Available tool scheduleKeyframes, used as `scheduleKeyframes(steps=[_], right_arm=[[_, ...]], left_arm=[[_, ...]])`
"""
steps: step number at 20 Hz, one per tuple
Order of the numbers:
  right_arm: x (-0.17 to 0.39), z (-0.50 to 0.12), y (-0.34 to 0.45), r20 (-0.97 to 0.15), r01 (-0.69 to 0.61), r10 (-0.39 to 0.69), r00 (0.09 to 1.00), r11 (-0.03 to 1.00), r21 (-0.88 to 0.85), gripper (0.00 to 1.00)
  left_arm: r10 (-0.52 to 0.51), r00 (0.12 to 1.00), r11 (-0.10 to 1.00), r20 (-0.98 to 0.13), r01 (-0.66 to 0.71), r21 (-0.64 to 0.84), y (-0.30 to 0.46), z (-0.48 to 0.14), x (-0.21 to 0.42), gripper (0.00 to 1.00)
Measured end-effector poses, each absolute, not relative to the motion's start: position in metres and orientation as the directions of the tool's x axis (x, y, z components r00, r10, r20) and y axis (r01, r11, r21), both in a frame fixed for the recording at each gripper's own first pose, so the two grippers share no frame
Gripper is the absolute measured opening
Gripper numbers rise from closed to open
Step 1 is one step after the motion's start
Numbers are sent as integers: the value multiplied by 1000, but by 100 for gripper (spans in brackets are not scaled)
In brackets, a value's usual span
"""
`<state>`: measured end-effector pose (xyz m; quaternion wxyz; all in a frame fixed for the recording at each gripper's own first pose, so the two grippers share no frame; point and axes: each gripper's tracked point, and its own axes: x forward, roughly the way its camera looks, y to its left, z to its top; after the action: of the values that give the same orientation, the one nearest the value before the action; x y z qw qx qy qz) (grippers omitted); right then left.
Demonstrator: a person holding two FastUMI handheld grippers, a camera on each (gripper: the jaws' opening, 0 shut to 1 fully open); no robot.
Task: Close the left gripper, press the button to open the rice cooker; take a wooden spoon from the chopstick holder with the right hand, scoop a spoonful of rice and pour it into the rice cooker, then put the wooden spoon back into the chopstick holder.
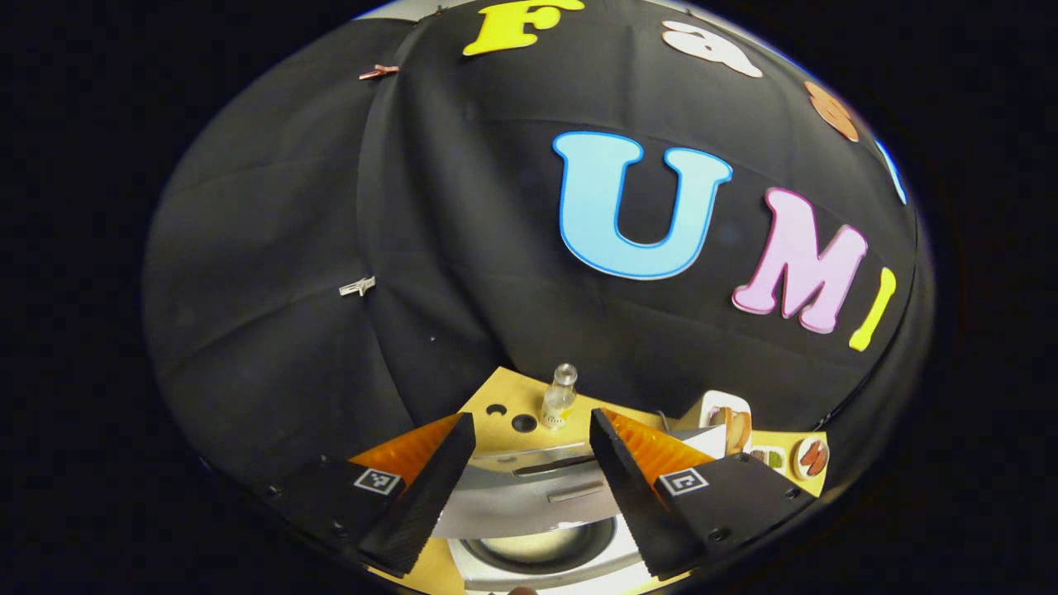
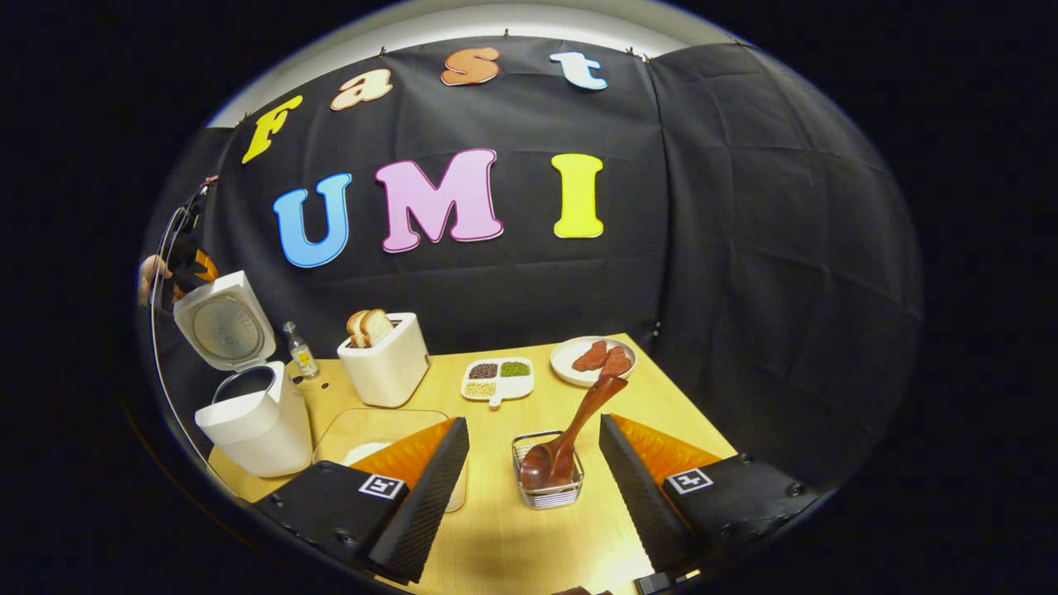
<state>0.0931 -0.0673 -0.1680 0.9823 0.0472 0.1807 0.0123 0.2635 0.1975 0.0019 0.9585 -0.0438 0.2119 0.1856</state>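
In the left gripper view, the left gripper (image 1: 531,487) sits at the bottom centre with its 2 fingers spread wide and nothing between them. Below it lies the rice cooker (image 1: 541,541), lid raised, inner pot showing. A small bottle (image 1: 559,398) stands just above.

In the right gripper view, the right gripper (image 2: 533,487) is likewise wide apart and holds nothing. Between its fingers, lower centre, the wooden spoon (image 2: 570,434) leans in the chopstick holder (image 2: 547,483). The open rice cooker stands at lower left on the table (image 2: 496,529).
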Motion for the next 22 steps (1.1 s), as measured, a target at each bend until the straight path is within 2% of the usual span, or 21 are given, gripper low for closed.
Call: scheduleKeyframes(steps=[7, 10, 13, 17, 22], right_arm=[[104, -189, -62, -376, -115, 141, 916, 989, 89, 99], [111, -197, -59, -389, -142, 176, 904, 983, 116, 99], [115, -201, -60, -390, -178, 217, 895, 975, 132, 99], [120, -211, -71, -401, -209, 249, 881, 968, 141, 99], [120, -231, -84, -437, -248, 287, 852, 958, 147, 99]], left_arm=[[357, 772, 922, -527, -383, 63, 147, -94, 199, 98], [357, 753, 907, -553, -422, 11, 136, -129, 188, 98], [387, 762, 903, -520, -428, 44, 132, -150, 190, 98], [408, 744, 890, -529, -454, 47, 130, -177, 187, 99], [431, 765, 885, -479, -461, 59, 130, -186, 190, 100]])
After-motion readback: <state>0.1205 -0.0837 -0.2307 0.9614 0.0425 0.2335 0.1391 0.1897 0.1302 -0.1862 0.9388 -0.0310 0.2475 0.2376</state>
